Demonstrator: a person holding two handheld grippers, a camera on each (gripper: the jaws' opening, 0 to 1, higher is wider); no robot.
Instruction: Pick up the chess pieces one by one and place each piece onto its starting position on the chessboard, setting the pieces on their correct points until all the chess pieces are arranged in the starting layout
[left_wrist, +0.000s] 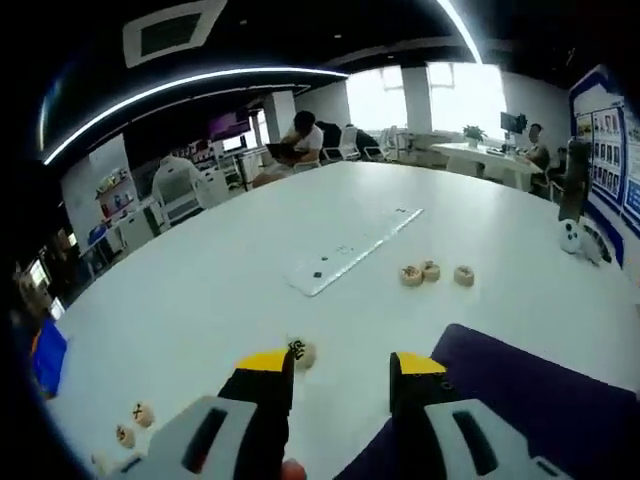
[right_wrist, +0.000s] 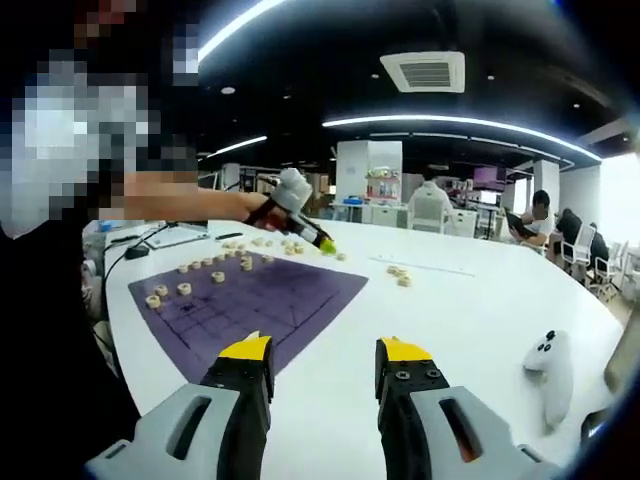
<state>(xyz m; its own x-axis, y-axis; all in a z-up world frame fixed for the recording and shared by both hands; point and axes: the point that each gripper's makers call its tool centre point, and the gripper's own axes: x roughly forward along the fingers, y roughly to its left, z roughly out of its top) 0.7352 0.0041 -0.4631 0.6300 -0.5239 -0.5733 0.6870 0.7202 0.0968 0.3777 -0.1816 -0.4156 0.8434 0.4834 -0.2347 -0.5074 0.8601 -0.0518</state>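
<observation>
Both views low over the white table (left_wrist: 250, 270), chessboard (right_wrist: 270, 300) shared.

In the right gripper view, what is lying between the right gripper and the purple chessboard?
Nothing: in the right gripper view, bare white table separates the open right gripper from the purple chessboard.

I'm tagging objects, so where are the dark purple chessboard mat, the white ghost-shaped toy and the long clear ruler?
Dark purple chessboard mat (right_wrist: 262, 300): right gripper view, bare middle of the grid.
White ghost-shaped toy (right_wrist: 551, 365): right gripper view, its body.
Long clear ruler (left_wrist: 352, 250): left gripper view, its mid-length.
</observation>
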